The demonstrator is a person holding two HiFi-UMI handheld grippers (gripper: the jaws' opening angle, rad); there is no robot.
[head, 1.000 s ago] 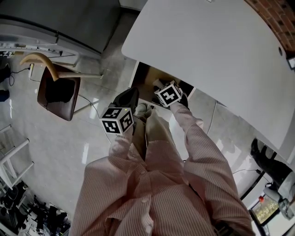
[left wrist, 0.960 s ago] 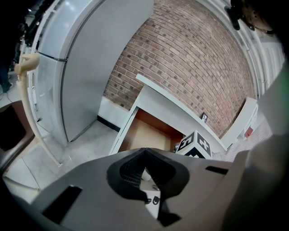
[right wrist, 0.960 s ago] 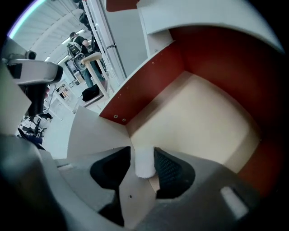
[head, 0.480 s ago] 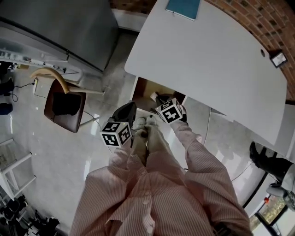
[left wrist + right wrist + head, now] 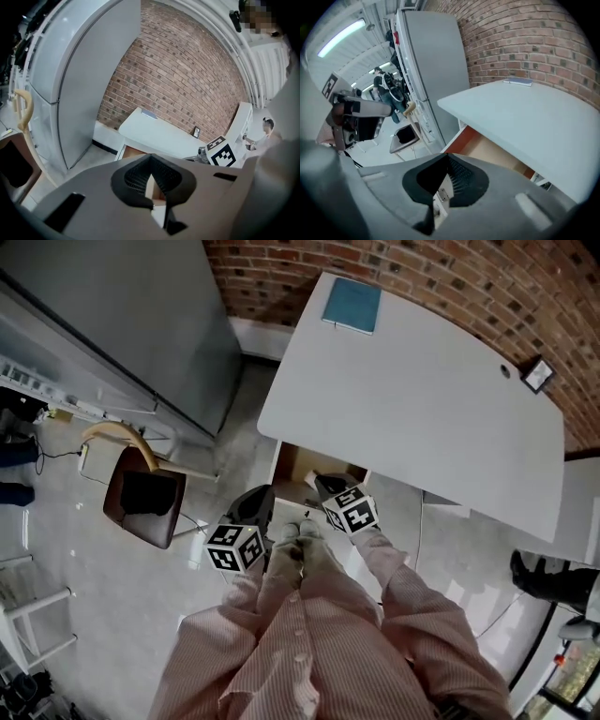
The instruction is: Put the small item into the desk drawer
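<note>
The small item cannot be picked out in any view. Neither tool carries it, so it most likely lies inside the open drawer, whose brown interior is partly hidden behind the two tools in the head view. The drawer stands pulled out from under the near edge of the white worktop.

The right tool is poised just above the drawer. Its jaws have just closed, they are now clenched, and nothing shows between them. The left tool, beside it and a little nearer, is clenched too and empty. Both are held out in front of a person in a striped shirt.

By that reading the placing looks done. What remains, if anything, is to push the drawer home.

On the worktop's far end rests a blue book, and a small frame stands at its right edge. A brown chair sits on the pale floor to the left of the drawer, near a tall grey cabinet. A brick wall closes the far side.
</note>
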